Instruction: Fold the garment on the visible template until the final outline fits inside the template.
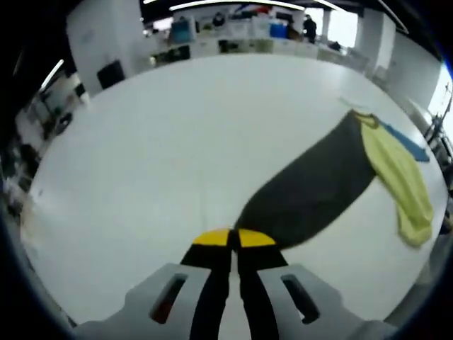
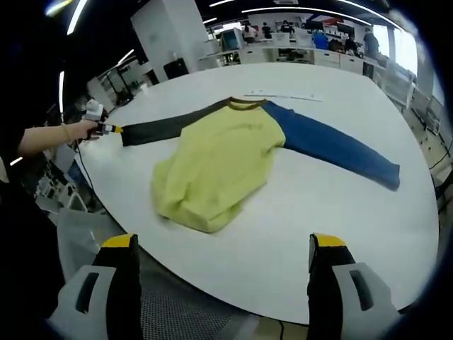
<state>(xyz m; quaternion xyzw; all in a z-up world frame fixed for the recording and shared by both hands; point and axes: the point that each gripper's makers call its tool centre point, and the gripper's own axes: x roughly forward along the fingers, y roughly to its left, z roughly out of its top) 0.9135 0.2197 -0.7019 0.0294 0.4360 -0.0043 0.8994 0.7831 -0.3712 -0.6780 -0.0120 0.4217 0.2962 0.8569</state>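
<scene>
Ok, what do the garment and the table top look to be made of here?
The garment looks like soft knit fabric, probably cotton jersey: matte, its yellow body bunched in loose folds, its grey sleeve and blue sleeve lying limp and flat. The table looks like a hard white laminate or painted board: smooth and even, with a faint sheen. Neither can be settled from looks alone.

lab/open office | white table [image 2: 340, 212] | ceiling strip lights [image 1: 233, 4] | cluttered benches [image 2: 297, 49]

Bright, even illumination is provided by ceiling strip lights [image 2: 311, 10]; far windows [image 2: 386, 35] are overexposed. Shadows on the white worktop [image 1: 177, 156] are faint. Strong fisheye bending is seen at edges. The left gripper view is softly blurred.
</scene>
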